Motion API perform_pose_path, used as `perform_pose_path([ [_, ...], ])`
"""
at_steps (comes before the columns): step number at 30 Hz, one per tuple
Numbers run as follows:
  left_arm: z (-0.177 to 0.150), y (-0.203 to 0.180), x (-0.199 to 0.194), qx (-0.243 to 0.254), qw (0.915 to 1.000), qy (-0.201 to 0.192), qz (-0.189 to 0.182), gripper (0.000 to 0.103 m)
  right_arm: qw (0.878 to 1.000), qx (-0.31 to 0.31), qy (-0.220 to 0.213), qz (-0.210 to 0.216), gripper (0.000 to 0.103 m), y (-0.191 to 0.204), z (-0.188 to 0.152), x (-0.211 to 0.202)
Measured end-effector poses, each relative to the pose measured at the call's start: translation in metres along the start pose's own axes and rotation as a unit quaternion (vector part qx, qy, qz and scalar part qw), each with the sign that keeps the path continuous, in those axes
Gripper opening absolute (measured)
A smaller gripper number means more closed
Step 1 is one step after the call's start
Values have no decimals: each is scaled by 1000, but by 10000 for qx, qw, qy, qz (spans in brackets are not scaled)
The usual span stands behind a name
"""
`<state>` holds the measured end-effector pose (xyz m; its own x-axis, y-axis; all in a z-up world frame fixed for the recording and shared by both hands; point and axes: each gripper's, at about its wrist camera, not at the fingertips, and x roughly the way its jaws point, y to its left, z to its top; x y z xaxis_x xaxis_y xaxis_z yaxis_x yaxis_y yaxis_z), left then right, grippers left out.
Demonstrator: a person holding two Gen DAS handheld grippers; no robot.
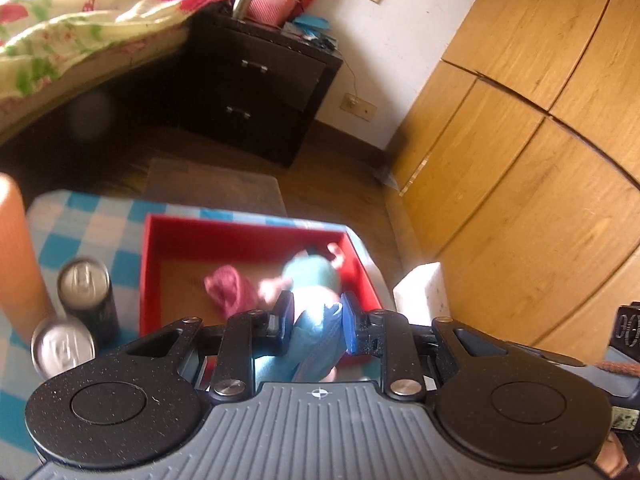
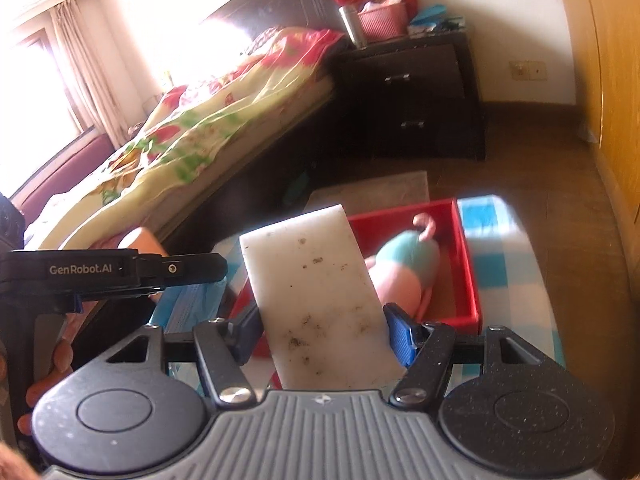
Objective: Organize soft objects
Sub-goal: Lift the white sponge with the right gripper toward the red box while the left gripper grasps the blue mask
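The left gripper is pinching a light-blue cloth above the red cardboard box. At three o'clock, the right gripper is clamping a stained white foam block.

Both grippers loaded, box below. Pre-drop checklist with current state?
1. Left gripper shut on blue mask: ok.
2. Right gripper shut on white sponge: ok.
3. Red box under the mask: ok.
4. Free floor space in box beside pink cloth and plush toy: ok.
5. Cans outside the box: ok.
6. Sponge over the box: cannot tell.
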<state>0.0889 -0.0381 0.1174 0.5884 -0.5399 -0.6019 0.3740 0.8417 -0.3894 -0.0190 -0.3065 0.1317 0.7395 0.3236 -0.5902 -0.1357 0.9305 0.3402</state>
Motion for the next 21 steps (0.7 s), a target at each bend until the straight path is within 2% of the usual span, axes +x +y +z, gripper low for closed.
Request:
perform_pose_path([
  [8, 29, 8, 38, -12, 9996, -132, 253, 26, 9996, 4, -34, -263, 42, -10, 26, 47],
  [11, 36, 15, 54, -102, 9996, -86, 266, 26, 9988, -78, -2, -483, 42, -17, 30, 64],
  [21, 43, 34, 98, -256, 9986, 18, 454, 29, 9953, -91, 135, -956, 44, -41, 36, 108],
])
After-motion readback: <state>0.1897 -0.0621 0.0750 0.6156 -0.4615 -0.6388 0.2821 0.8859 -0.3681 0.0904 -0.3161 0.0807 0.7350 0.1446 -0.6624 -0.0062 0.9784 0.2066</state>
